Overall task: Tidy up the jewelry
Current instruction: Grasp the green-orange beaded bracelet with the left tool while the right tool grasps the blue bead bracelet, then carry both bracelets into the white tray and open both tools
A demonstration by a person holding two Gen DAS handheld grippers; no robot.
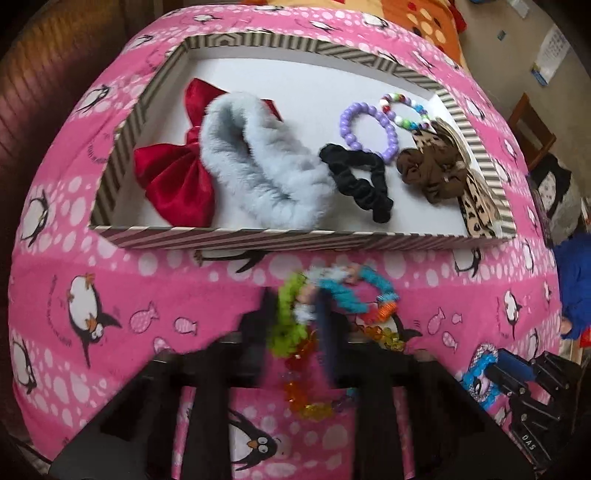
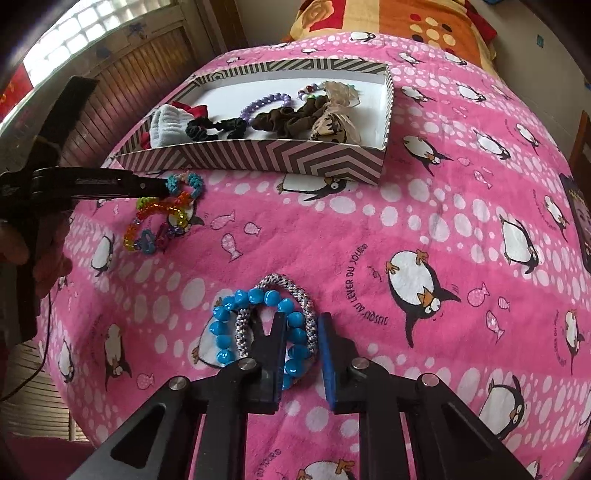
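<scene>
My left gripper (image 1: 314, 317) is shut on a multicoloured spiral hair tie (image 1: 332, 291), lifted just in front of the striped box (image 1: 258, 238); it also shows in the right wrist view (image 2: 162, 186) with the tie (image 2: 184, 184). An orange-red bead bracelet (image 1: 303, 376) lies under it. My right gripper (image 2: 301, 332) is open, its fingers astride the rim of a blue bead bracelet (image 2: 255, 328) and a white-purple woven bracelet (image 2: 280, 306) on the pink penguin blanket. The box holds a red bow (image 1: 173, 181), a grey fluffy scrunchie (image 1: 258, 166), a black scrunchie (image 1: 362, 177), a purple bracelet (image 1: 365, 129) and a brown scrunchie (image 1: 432, 170).
The box (image 2: 258, 155) sits at the far middle of the bed. Small blue and purple trinkets (image 2: 155, 240) lie left on the blanket. An orange patterned cover (image 2: 388, 18) lies beyond. A wooden wall (image 2: 122, 92) stands at the left, a dark book (image 2: 580, 218) at the right edge.
</scene>
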